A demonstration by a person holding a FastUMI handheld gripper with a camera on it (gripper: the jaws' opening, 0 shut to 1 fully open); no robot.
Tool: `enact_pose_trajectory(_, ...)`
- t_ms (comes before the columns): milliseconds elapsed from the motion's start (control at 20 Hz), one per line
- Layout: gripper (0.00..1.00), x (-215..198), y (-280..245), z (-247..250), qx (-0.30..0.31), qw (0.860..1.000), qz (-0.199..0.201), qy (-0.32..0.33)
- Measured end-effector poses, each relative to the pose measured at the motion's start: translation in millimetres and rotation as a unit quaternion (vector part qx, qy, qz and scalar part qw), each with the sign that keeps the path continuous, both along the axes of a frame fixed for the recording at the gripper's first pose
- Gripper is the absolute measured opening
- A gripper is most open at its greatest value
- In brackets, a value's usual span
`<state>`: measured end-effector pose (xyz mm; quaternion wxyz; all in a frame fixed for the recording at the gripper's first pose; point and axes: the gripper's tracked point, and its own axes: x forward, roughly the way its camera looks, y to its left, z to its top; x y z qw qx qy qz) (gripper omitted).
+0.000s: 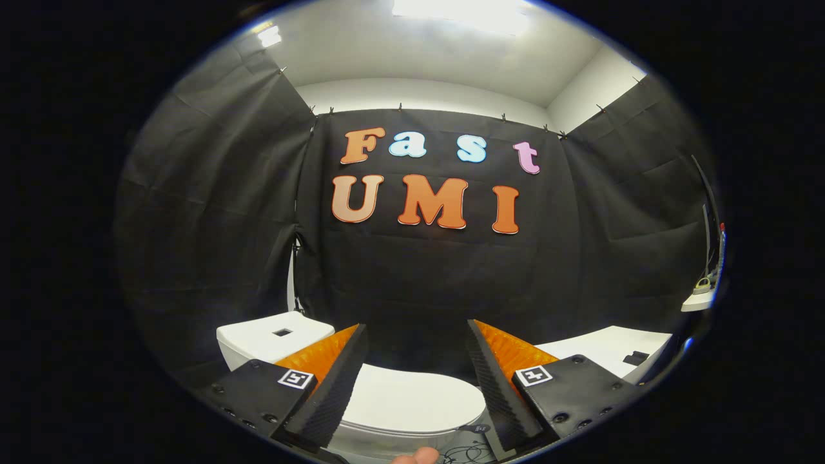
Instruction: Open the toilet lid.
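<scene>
A white toilet stands low ahead, its lid [412, 403] lying flat and closed on the bowl. The lid shows between and just beyond my two fingers. Behind it to the left is the white cistern [274, 338] with a small dark button on top. My gripper [417, 345] is open, its fingers spread wide above the lid with nothing between them and not touching it.
A white surface [612, 351] with a small dark object lies to the right of the toilet. A shelf with small items [702, 296] sticks out on the far right. A fingertip [417, 457] shows below the bowl, near some thin cables on the floor.
</scene>
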<state>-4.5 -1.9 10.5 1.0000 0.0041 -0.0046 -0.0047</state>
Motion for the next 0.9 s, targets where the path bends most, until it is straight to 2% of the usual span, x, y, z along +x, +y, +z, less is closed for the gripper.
enact_pose_trajectory(300, 0.98, 0.4, 1.6, -5.4, -0.016, 1.000, 0.000, 0.008)
enact_pose_trajectory(550, 0.98, 10.0, -15.1, -17.9, -0.017, 0.999, -0.046, 0.013)
enact_pose_trajectory(700, 0.98, 14.6, -10.4, -25.2, -0.027, 0.999, -0.039, 0.020)
enact_pose_trajectory(900, 0.98, 22.4, -23.0, -47.9, 0.051, 0.998, -0.034, 0.027)
